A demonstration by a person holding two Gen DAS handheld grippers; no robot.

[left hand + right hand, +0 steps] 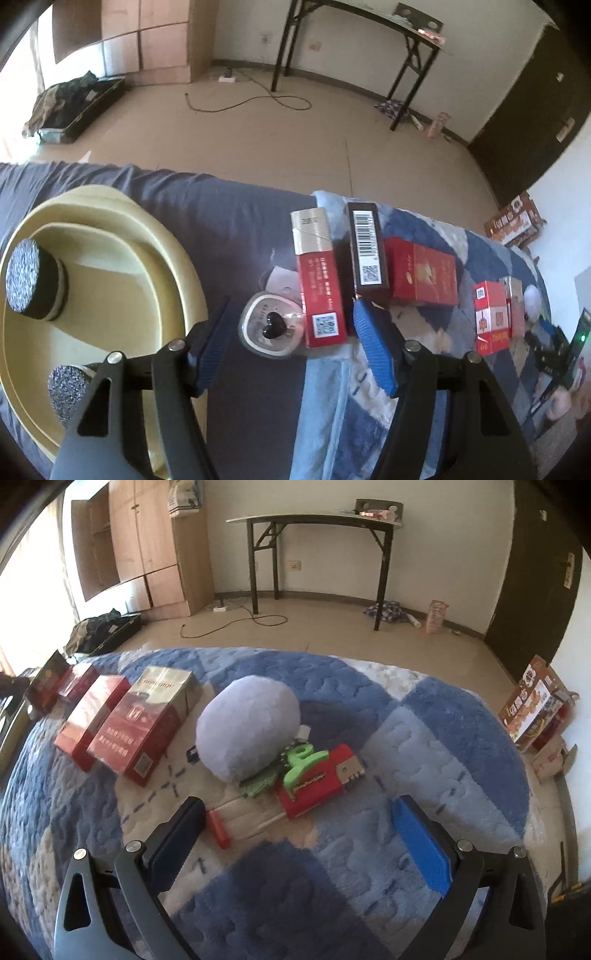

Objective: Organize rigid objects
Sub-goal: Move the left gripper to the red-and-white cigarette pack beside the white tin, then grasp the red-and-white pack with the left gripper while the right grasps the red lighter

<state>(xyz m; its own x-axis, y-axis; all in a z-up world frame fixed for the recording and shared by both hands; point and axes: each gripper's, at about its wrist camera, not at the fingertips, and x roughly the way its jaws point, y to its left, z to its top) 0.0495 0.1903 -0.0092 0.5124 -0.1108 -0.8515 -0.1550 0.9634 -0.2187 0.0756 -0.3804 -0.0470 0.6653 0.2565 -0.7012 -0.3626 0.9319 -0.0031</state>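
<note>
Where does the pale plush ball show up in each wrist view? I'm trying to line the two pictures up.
Left wrist view: the plush ball is at the far right, with only a pale sliver showing behind the red boxes.
Right wrist view: it sits near the centre on the blue blanket, just right of the red boxes.
Shared landmark: the black-legged folding table against the far wall.
</note>
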